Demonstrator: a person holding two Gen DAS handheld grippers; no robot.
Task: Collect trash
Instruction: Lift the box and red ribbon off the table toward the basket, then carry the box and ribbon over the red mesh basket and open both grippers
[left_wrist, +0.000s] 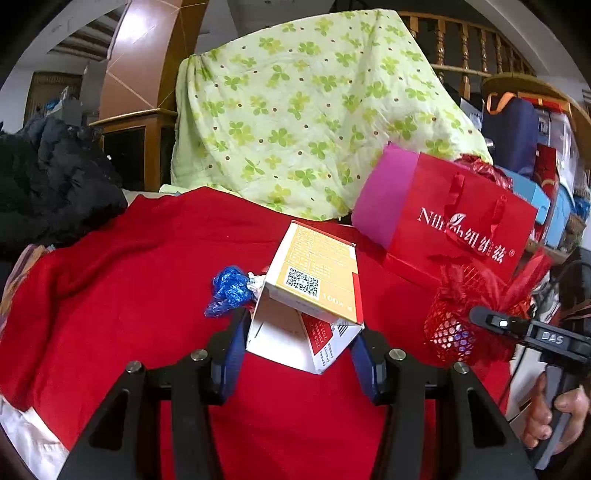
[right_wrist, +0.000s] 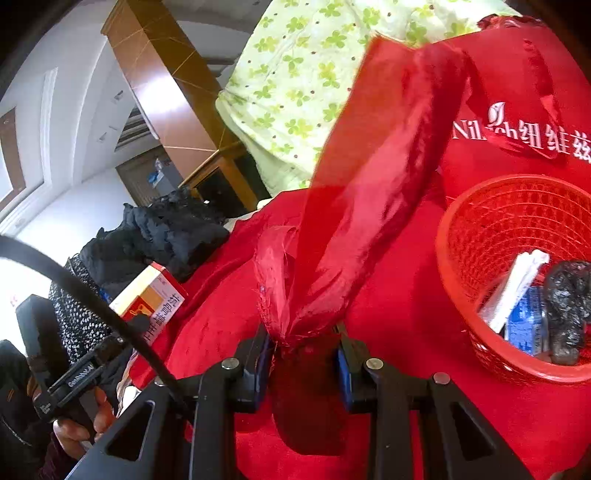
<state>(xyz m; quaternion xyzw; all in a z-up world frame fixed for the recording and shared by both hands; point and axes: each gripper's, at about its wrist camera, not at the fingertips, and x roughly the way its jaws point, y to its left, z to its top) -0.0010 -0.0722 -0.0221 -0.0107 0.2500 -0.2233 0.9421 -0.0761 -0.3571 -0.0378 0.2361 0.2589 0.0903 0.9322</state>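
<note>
Nearest me, my left tool (left_wrist: 301, 332) is clenched on an opened white-and-orange cardboard carton (left_wrist: 312, 291), its blue pads pressing the flapped lower end from both sides; the carton tilts up off the red cloth (left_wrist: 129, 288) that covers the bench. Just behind the carton's left side lie a crumpled blue plastic wrapper (left_wrist: 229, 290) and a scrap of white paper, touching one another on the cloth.

My right tool (right_wrist: 304, 347) is clenched on a bunched red sheer ribbon (right_wrist: 369, 177), which rises from between the pads and fans out wide, hiding much of what lies behind it. To the right of that tool stands the red mesh basket (right_wrist: 480, 229), already holding a white strip, a blue-printed packet and a wad of black plastic. Its rim is near the ribbon but apart from it.

Beyond the basket a red paper gift bag (left_wrist: 454, 225) with white lettering and a pink side panel stands close against it, closing off the right side. Behind everything a green clover-print blanket (left_wrist: 303, 110) is draped over something tall, walling the far edge. A heap of black clothing (left_wrist: 55, 184) borders the left. The open stretch of red cloth lies left of centre, between the carton and the clothing. In the right wrist view my left hand (right_wrist: 85, 424) grips its handle.
</note>
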